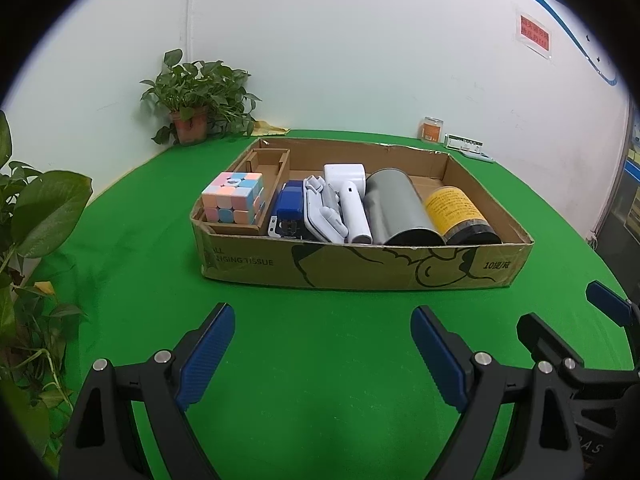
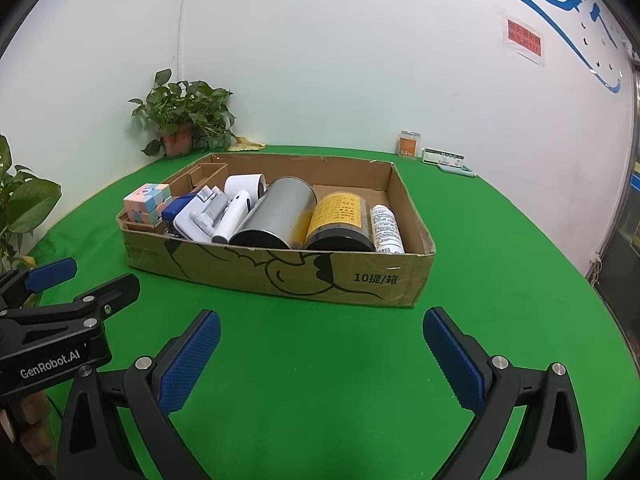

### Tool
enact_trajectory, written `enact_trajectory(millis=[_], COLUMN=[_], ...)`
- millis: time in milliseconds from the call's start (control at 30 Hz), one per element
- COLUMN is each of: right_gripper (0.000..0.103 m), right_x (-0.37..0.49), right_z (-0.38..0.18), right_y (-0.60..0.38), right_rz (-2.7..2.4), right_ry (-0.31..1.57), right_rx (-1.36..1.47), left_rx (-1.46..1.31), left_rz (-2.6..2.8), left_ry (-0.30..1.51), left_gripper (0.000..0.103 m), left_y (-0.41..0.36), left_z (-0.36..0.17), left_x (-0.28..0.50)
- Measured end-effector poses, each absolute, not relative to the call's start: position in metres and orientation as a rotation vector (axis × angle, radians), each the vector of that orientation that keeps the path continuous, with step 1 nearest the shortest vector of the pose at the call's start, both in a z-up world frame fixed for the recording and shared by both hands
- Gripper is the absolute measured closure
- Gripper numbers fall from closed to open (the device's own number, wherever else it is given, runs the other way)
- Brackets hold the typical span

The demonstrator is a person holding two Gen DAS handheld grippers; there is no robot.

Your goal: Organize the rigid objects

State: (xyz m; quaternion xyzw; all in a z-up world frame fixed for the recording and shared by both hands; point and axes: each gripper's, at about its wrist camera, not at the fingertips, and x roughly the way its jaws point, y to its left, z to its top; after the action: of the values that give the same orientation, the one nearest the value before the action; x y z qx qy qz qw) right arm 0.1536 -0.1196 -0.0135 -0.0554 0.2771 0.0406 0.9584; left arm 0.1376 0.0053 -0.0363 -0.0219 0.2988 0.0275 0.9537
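Observation:
A shallow cardboard box (image 1: 360,268) (image 2: 280,272) stands on the green table. In it lie a pastel cube (image 1: 233,197) (image 2: 146,203), a blue stapler (image 1: 287,208), a white folding stand (image 1: 323,216) (image 2: 200,216), a white handheld device (image 1: 352,200) (image 2: 236,216), a silver can (image 1: 400,208) (image 2: 276,216), a yellow-labelled jar (image 1: 458,212) (image 2: 340,216) and a white tube (image 2: 386,228). My left gripper (image 1: 322,320) is open and empty in front of the box. My right gripper (image 2: 322,324) is open and empty, beside the left one.
A potted plant (image 1: 192,100) (image 2: 180,120) stands at the back left corner. More leaves (image 1: 32,216) hang at the left edge. A small orange jar (image 1: 431,129) (image 2: 409,143) and a flat white box (image 1: 464,144) sit at the back right by the wall.

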Motion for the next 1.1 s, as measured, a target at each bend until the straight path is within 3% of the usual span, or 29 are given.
enact_trajectory(millis=[1100], right_gripper=[0.001], right_x=[0.144], right_z=[-0.010], right_y=[-0.124], right_rz=[0.021], right_ry=[0.561], right_rx=[-0.109], left_rx=[-0.038], left_rz=[0.050], left_ry=[0.613], left_gripper=[0.013], left_y=[0.004], left_z=[-0.036], left_x=[0.131])
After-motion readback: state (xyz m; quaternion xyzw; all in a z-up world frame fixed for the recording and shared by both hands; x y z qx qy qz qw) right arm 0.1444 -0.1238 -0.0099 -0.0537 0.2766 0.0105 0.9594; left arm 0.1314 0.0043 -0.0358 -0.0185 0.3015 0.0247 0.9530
